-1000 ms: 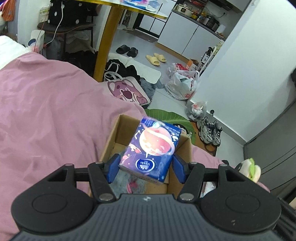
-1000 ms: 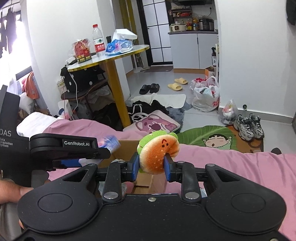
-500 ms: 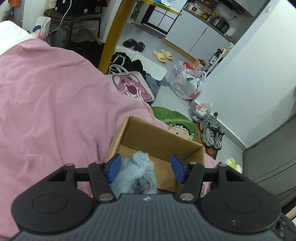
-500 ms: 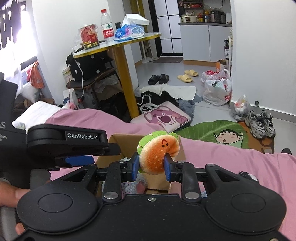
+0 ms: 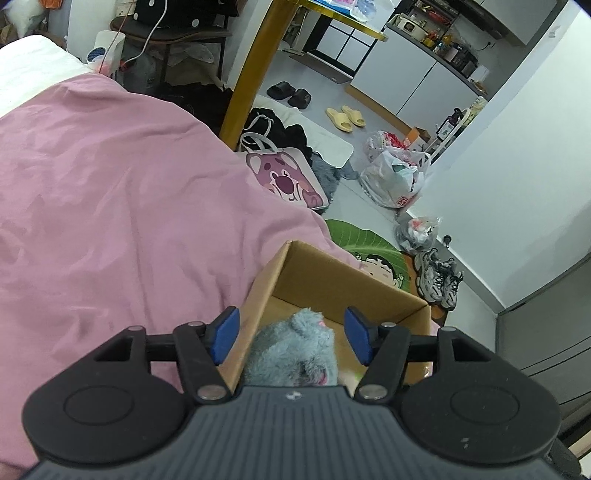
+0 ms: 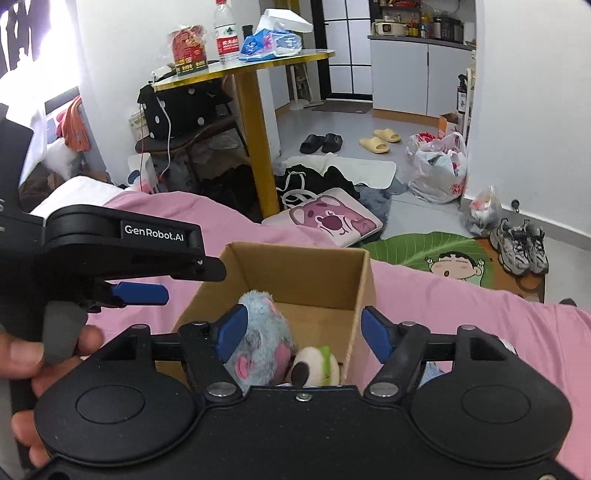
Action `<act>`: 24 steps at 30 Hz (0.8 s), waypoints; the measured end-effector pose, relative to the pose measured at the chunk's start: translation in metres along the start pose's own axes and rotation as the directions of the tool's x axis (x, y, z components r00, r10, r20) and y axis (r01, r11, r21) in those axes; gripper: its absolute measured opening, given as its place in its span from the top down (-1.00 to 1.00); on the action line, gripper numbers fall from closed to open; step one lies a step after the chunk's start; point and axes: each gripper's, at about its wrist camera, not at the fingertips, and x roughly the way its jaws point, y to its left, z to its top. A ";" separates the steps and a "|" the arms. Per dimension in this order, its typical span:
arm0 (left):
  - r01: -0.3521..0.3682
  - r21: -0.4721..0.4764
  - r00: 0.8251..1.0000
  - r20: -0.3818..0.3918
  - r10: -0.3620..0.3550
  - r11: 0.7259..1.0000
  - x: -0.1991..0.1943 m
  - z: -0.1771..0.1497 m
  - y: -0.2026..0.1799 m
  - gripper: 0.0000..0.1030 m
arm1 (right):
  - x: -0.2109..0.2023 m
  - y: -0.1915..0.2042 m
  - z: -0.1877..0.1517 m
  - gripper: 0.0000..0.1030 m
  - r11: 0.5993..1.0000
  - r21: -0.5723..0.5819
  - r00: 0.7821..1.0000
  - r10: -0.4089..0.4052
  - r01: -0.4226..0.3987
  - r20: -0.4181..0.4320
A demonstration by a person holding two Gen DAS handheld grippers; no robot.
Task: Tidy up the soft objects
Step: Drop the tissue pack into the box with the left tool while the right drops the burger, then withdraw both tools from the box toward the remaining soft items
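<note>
The box (image 6: pixel 295 273) sits on the pink bed (image 5: pixel 110 206) and holds a grey plush (image 6: pixel 258 332) and burger toy (image 6: pixel 317 369); right gripper (image 6: pixel 299 332) jaws, just opened, stand wide and empty above it, as do the left gripper (image 5: pixel 291 332) jaws

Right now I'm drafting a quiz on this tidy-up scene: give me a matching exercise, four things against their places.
Things:
1. grey plush toy
2. water bottle
3. grey sneakers
4. cardboard box

Places:
A. on the floor by the white wall
B. on the pink blanket
C. inside the box
D. on the yellow-edged table

Pairs: 1-C, 2-D, 3-A, 4-B
</note>
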 end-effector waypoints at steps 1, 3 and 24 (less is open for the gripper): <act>-0.005 0.005 1.000 0.001 0.005 1.000 -0.001 0.000 -0.001 -0.22 | -0.002 -0.001 0.001 -0.31 1.000 0.003 1.000 -0.004 0.004 0.001; -0.014 0.020 1.000 0.002 0.014 1.000 -0.001 -0.001 -0.003 -0.26 | -0.008 -0.006 0.000 -0.31 1.000 0.014 1.000 -0.010 0.010 0.002; -0.048 0.148 0.999 -0.013 0.051 0.988 -0.050 -0.031 -0.037 -0.79 | -0.072 -0.051 -0.019 -0.54 0.990 0.137 0.998 -0.037 0.031 0.045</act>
